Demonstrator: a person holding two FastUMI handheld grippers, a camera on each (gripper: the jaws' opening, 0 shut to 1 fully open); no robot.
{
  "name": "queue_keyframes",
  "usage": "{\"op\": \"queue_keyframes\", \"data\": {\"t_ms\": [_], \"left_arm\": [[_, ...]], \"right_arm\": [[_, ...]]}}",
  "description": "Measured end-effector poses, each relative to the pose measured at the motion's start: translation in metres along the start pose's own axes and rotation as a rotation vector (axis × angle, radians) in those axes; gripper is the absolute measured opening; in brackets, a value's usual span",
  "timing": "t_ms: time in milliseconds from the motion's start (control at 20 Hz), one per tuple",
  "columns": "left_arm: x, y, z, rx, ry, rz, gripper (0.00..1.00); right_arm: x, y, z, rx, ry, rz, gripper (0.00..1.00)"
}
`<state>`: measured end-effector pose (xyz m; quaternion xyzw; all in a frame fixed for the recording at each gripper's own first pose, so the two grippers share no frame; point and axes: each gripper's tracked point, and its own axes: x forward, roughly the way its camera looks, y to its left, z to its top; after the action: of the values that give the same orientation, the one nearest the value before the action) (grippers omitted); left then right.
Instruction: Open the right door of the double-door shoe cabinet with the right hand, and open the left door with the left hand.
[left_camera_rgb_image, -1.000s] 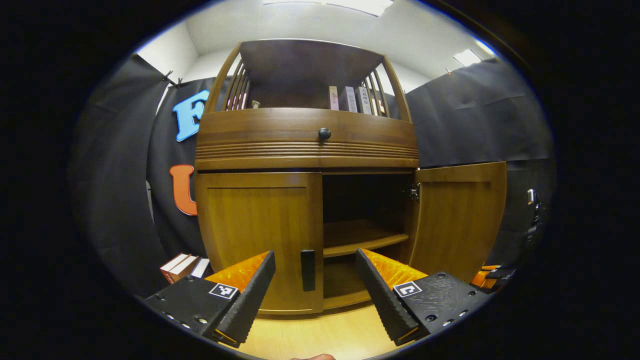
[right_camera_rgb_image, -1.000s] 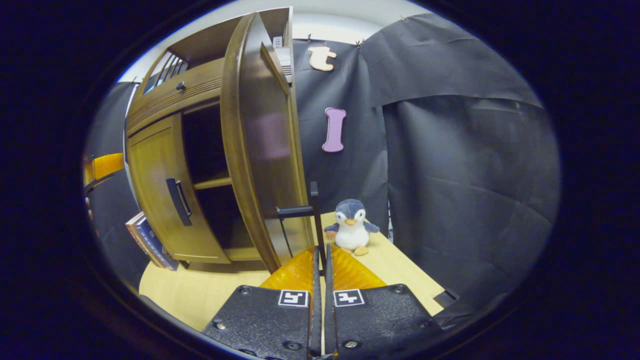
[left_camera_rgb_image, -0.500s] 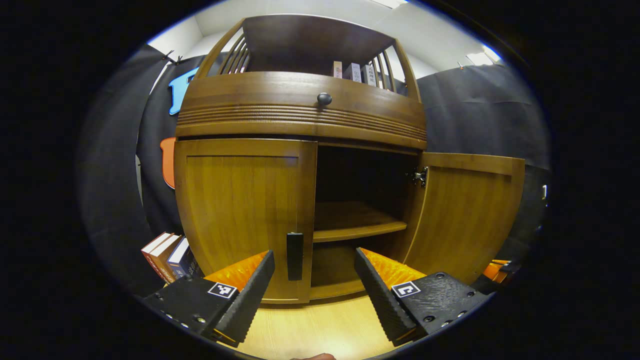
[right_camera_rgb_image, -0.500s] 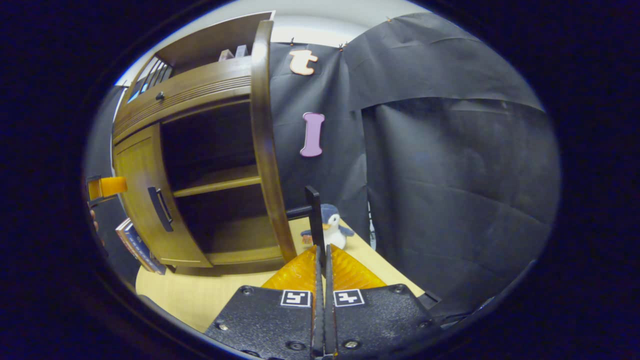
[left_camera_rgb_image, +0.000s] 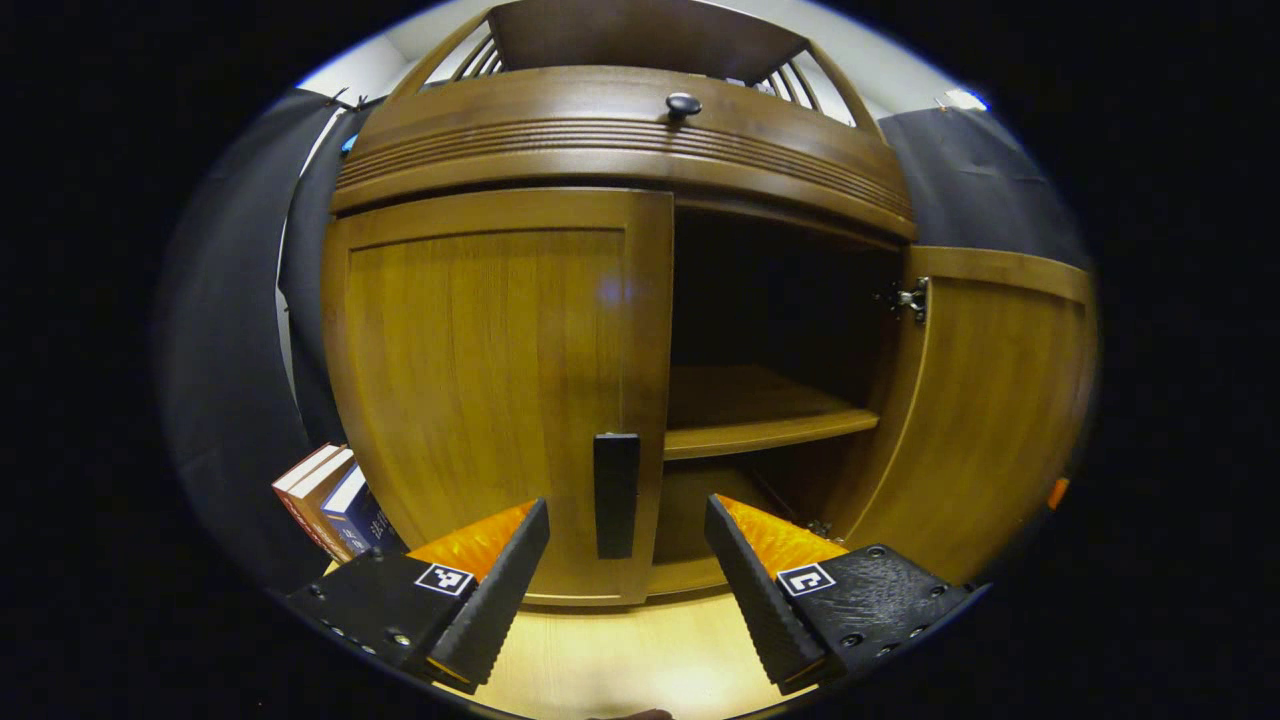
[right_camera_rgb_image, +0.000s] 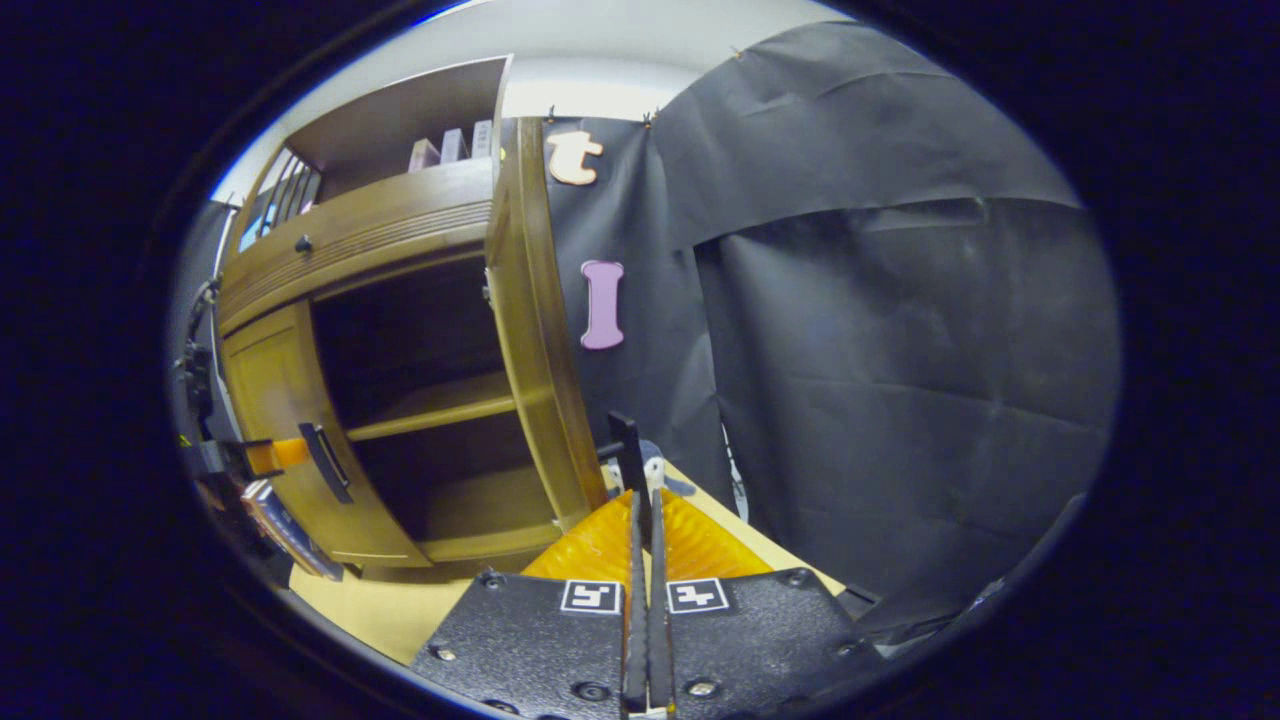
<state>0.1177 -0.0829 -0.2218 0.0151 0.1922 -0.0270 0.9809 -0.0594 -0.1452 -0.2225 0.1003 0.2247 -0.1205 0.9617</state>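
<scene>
1. Shoe cabinet (left_camera_rgb_image: 620, 150) stands on a pale wooden table (left_camera_rgb_image: 640, 660), filling the left gripper view. Its right door (left_camera_rgb_image: 985, 400) is swung wide open, showing a dark interior with one shelf (left_camera_rgb_image: 760, 420). Its left door (left_camera_rgb_image: 490, 390) is shut.
2. Left gripper (left_camera_rgb_image: 625, 560): released, fingers spread wide. The left door's dark vertical handle (left_camera_rgb_image: 616, 495) sits between and just beyond the fingertips, not yet touched.
3. Right gripper (right_camera_rgb_image: 641, 520): clenched on the right door's handle (right_camera_rgb_image: 628, 455), with the dark bar running down into the closed fingers. In the right gripper view the right door (right_camera_rgb_image: 535, 340) shows edge-on, and the left gripper (right_camera_rgb_image: 262, 455) appears far off beside the left door's handle (right_camera_rgb_image: 325, 462).
4. Judgement: right-door step looks done; left-door grasp is the step in hand.
5. Risk: the handle is narrow and lies flat to the panel. If the fingers close before they are deep enough, they may pinch only its front edge and slip off on the pull.
6. Risk: the handle sits by the door's free edge. An off-centre approach could send the right-hand finger into the open compartment or against the door edge.
7. Risk: books (left_camera_rgb_image: 330, 495) lean just beside the cabinet's left flank. The door opening fully may knock them.
8. Risk: pulling straight instead of along the hinge arc could drag the cabinet across the table.
</scene>
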Motion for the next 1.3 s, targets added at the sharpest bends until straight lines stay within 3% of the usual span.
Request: {"op": "queue_keyframes", "data": {"t_ms": [50, 100, 250, 400, 450, 500, 550, 600, 650, 800, 900, 950, 1000, 1200, 1250, 1300], "left_arm": [[0.008, 0.006, -0.004, -0.004, 0.008, 0.023, 1.00], [0.016, 0.009, -0.007, -0.012, 0.003, 0.029, 0.94], [0.039, 0.011, -0.015, -0.033, 0.016, 0.031, 0.93], [0.058, 0.015, -0.021, -0.036, 0.027, 0.029, 0.89], [0.063, 0.014, -0.022, -0.036, 0.030, 0.018, 0.77], [0.065, 0.012, -0.021, -0.037, 0.021, 0.013, 0.91], [0.068, 0.012, -0.018, -0.033, 0.008, 0.009, 0.91], [0.071, 0.011, -0.014, -0.029, -0.010, 0.008, 0.55], [0.074, 0.010, -0.011, -0.020, -0.024, 0.002, 0.66], [0.081, 0.009, -0.008, 0.014, -0.038, 0.005, 0.65], [0.082, 0.005, -0.008, 0.037, -0.057, 0.014, 0.41], [0.082, 0.005, -0.009, 0.056, -0.071, 0.019, 0.29], [0.083, 0.005, -0.009, 0.067, -0.080, 0.007, 0.43], [0.082, 0.004, -0.011, 0.008, -0.084, -0.038, 0.32], [0.079, 0.004, -0.010, 0.003, -0.085, -0.031, 0.40], [0.082, 0.006, -0.012, 0.010, -0.084, -0.027, 0.26]], "right_arm": [[-0.003, 0.004, 0.004, -0.002, -0.018, 0.014, 0.04], [-0.006, 0.007, 0.009, -0.009, -0.034, 0.020, 0.07], [-0.014, 0.012, 0.018, -0.016, -0.057, 0.035, 0.17], [-0.022, 0.028, 0.020, -0.021, -0.063, 0.100, 0.38], [-0.025, 0.033, 0.022, -0.023, -0.075, 0.114, 0.45], [-0.026, 0.032, 0.023, -0.029, -0.081, 0.121, 0.48], [-0.029, 0.035, 0.024, -0.035, -0.084, 0.130, 0.52], [-0.029, 0.038, 0.022, -0.039, -0.084, 0.134, 0.55], [-0.030, 0.040, 0.020, -0.044, -0.081, 0.141, 0.57], [-0.029, 0.041, 0.009, -0.072, -0.057, 0.140, 0.58], [-0.028, 0.043, 0.007, -0.096, -0.048, 0.139, 0.69], [-0.028, 0.046, 0.008, -0.104, -0.050, 0.143, 0.68], [-0.027, 0.050, 0.008, -0.109, -0.050, 0.153, 0.68], [-0.025, 0.053, -0.001, -0.136, -0.031, 0.163, 0.70], [-0.024, 0.053, -0.004, -0.144, -0.024, 0.164, 0.70], [-0.024, 0.055, -0.005, -0.149, -0.022, 0.168, 0.70]]}}
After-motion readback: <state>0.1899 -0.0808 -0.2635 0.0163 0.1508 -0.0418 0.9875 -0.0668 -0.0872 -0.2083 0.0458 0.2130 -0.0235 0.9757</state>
